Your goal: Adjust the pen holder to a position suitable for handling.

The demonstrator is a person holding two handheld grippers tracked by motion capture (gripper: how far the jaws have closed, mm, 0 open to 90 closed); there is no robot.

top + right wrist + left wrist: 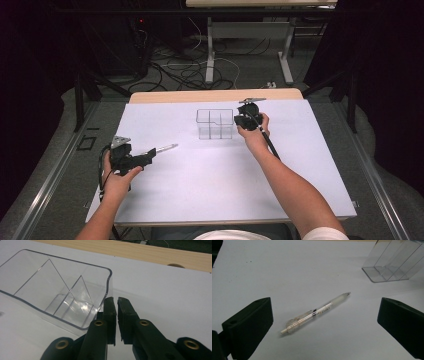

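Left gripper (324, 322) spread around pen (315, 313) | right gripper (117, 315) pressed together beside organiser (50, 290) | step: pen pickup | closure needed.

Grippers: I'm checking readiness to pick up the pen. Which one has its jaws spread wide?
The left gripper: its jaws stand wide apart with the pen lying untouched between them. The right gripper, beside the clear organizer, is nearly shut.

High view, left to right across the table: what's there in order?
Left black claw in the person's left hand → clear plastic pen with a white grip lying on the white sheet → clear plastic divided organiser box → right black claw at the box's right end.
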